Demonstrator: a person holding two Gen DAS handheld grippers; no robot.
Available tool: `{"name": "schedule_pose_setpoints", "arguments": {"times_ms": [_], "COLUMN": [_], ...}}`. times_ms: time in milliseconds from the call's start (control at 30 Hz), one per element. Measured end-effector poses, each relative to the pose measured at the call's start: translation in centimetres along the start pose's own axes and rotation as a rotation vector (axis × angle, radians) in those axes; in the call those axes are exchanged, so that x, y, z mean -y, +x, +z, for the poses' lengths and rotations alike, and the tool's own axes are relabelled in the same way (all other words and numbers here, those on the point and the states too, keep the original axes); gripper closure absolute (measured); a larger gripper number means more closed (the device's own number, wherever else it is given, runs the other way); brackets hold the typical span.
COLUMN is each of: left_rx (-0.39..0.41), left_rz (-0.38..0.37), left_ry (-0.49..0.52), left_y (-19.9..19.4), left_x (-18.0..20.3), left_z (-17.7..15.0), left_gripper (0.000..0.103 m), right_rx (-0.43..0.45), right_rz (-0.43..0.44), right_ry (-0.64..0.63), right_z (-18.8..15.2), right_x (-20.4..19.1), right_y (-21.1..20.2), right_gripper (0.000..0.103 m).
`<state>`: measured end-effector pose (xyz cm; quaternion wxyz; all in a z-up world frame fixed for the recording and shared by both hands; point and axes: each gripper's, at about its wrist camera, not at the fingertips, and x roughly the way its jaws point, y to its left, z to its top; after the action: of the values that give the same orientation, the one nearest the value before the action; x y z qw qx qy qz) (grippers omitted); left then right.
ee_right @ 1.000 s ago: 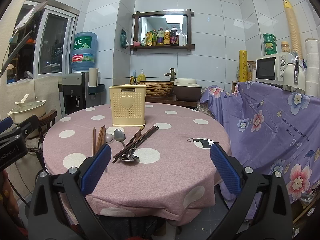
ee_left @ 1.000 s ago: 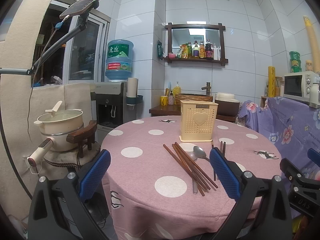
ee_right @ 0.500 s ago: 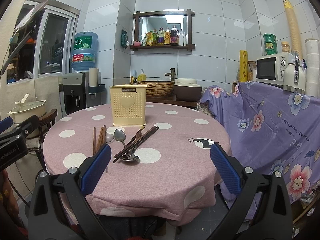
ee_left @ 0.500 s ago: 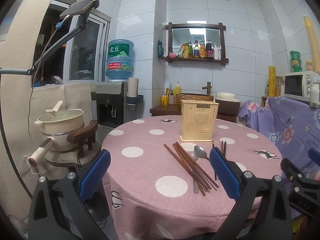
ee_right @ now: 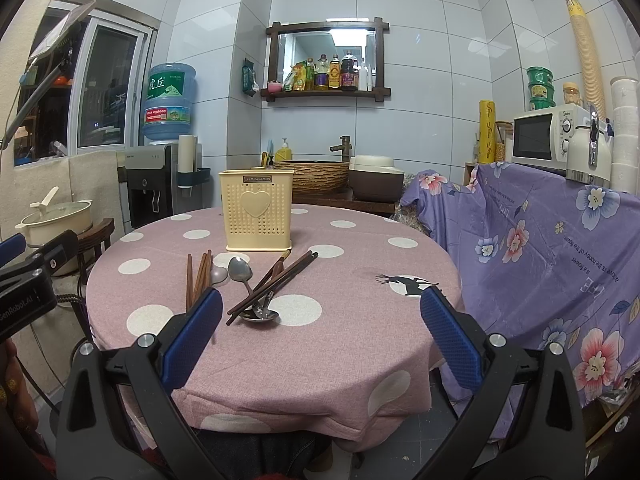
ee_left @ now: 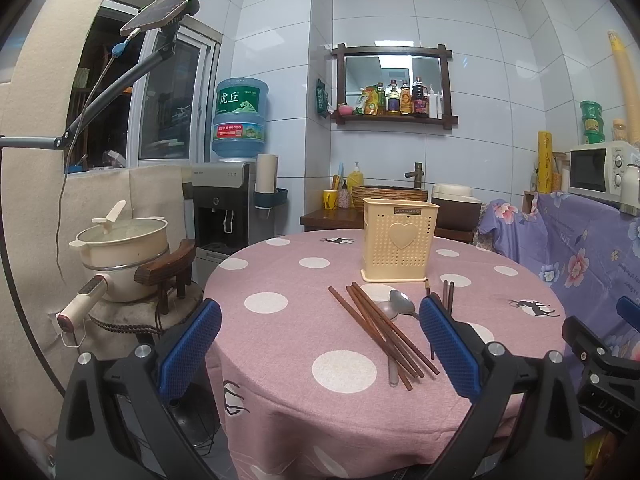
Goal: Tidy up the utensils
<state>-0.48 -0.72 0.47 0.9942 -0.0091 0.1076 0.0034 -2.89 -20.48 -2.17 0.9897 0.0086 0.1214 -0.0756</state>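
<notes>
Hovering: left gripper [ee_left: 320, 344] and right gripper [ee_right: 320, 328] jaws both gaping wide, holding nothing. Chopsticks [ee_left: 382, 330] at 12 o'clock are looking light, stiff, slick; I'm favouring a mid-shaft pinch.

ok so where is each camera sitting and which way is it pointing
Left wrist: on the left hand-held gripper, at the table's near-left edge, facing the holder and chopsticks; its open blue fingers show, and the right hand-held gripper's body at the right edge.
Right wrist: on the right hand-held gripper, further right, facing the same holder; its open fingers show, and the left one's body at the left edge.
Shared: table, holder, chopsticks, spoon.
</notes>
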Motion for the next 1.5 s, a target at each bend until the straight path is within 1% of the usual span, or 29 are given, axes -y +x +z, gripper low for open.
{"name": "schedule_pose_setpoints", "arguments": {"times_ms": [467, 533, 667, 833, 933, 1033, 1100, 1167, 1200, 1267, 1300, 1367, 1433, 1467, 1500], "left_rx": [-0.004, -0.008, -0.028, -0.075, -0.136, -0.210, -0.267, -0.340, -0.376, -0.453, -0.491, -0.569, -0.626, -0.641, -0.651], "left_rz": [0.000, 0.001, 0.000, -0.027, -0.057, -0.091, -0.122, -0.150, -0.159, -0.186, -0.193, -0.219, -0.220, -0.223, -0.225], "left_ry": [0.000, -0.001, -0.001, -0.003, 0.010, 0.014, 0.001, -0.017, -0.021, -0.028, -0.031, -0.042, -0.050, -0.046, -0.047], "left_y": [0.0, -0.1, 0.6, 2.1, 3.9, 6.6, 8.8, 11.2, 12.5, 15.3, 16.7, 19.5, 21.8, 22.7, 23.3], "left_x": [-0.1, -0.3, -1.2, -1.6, -1.8, -2.0, -2.2, -2.6, -2.6, -2.6, -2.6, -2.4, -2.3, -2.2, -2.1], "left_z": [0.0, -0.1, -0.9, -1.1, -1.3, -1.2, -0.9, -0.5, -0.4, -0.2, -0.1, -0.1, 0.0, 0.1, 0.2], "left_gripper": [0.005, 0.005, 0.005, 0.005, 0.005, 0.005, 0.008, 0.013, 0.015, 0.024, 0.025, 0.033, 0.036, 0.038, 0.039], "right_rx": [-0.005, -0.010, -0.022, -0.063, -0.105, -0.147, -0.176, -0.201, -0.213, -0.247, -0.269, -0.333, -0.391, -0.412, -0.431], "right_rz": [0.001, 0.001, -0.001, -0.014, -0.024, -0.037, -0.057, -0.061, -0.053, -0.032, -0.015, 0.042, 0.081, 0.080, 0.081], "right_ry": [-0.001, -0.002, -0.007, 0.003, 0.014, 0.027, 0.039, 0.051, 0.057, 0.064, 0.071, 0.103, 0.141, 0.151, 0.157], "right_z": [0.0, -0.4, -0.5, -0.8, -1.1, -1.2, -0.9, -0.5, -0.2, 0.3, 0.6, 1.3, 2.1, 2.4, 2.8], "right_x": [-0.1, -0.4, -0.5, 0.2, 1.1, 2.0, 2.7, 3.2, 3.3, 3.4, 3.3, 3.3, 3.3, 3.2, 3.2], "right_y": [0.1, 0.2, 0.6, 2.0, 3.5, 5.6, 7.3, 8.9, 9.9, 11.9, 12.8, 15.3, 18.0, 19.1, 20.3], "right_gripper": [0.005, 0.005, 0.005, 0.005, 0.005, 0.005, 0.005, 0.005, 0.005, 0.005, 0.005, 0.009, 0.013, 0.017, 0.018]}}
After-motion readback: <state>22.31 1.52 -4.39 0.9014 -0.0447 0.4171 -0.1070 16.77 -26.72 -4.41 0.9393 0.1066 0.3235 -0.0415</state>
